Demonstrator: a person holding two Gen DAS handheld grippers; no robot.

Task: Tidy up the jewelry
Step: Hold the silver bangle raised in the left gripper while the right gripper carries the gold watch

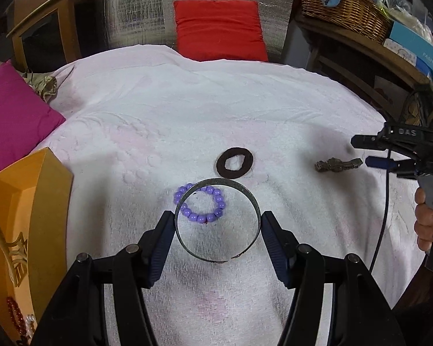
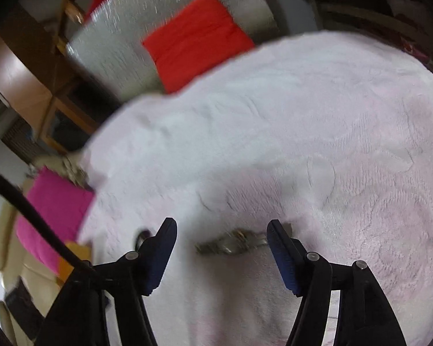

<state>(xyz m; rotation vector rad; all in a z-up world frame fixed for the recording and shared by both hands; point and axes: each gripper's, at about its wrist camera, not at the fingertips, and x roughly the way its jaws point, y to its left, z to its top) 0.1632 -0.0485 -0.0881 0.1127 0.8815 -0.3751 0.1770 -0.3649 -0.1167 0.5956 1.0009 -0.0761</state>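
Where the white towel (image 1: 164, 121) meets the left edge of the left wrist view, an orange tray (image 1: 36, 190) sits tilted, holding a gold leaf-shaped clip (image 1: 13, 255), red beads (image 1: 14, 317) and a few pearls (image 1: 30, 327) at its near end. Pink cushion (image 1: 11, 118) behind it.

Centre: left gripper (image 1: 216, 223) pinches a thin dull-metal bangle (image 1: 255, 204) across its width, both blue pads touching the band's outer sides. Band is an open cuff, gap at the near side, lifted above the towel. Seen partly through the hoop, a purple bead bracelet (image 1: 219, 201) lies flat on the towel; round glossy beads, closed loop. Just beyond it, a dark brown fuzzy hair tie (image 1: 235, 163), flat, apart from the beads.

Right: a tarnished brass-coloured watch or clasp piece (image 1: 337, 165), elongated, lying flat, well apart from the hair tie. Right gripper (image 1: 363, 151) comes in beside it, held by the right hand (image 1: 427, 219). In the blurred right wrist view the right gripper's fingers stand spread wide, the metal piece (image 2: 233, 240) on the towel between them, untouched.

Red cushion (image 1: 219, 28) at the far edge; wicker basket (image 1: 346, 8) far right.
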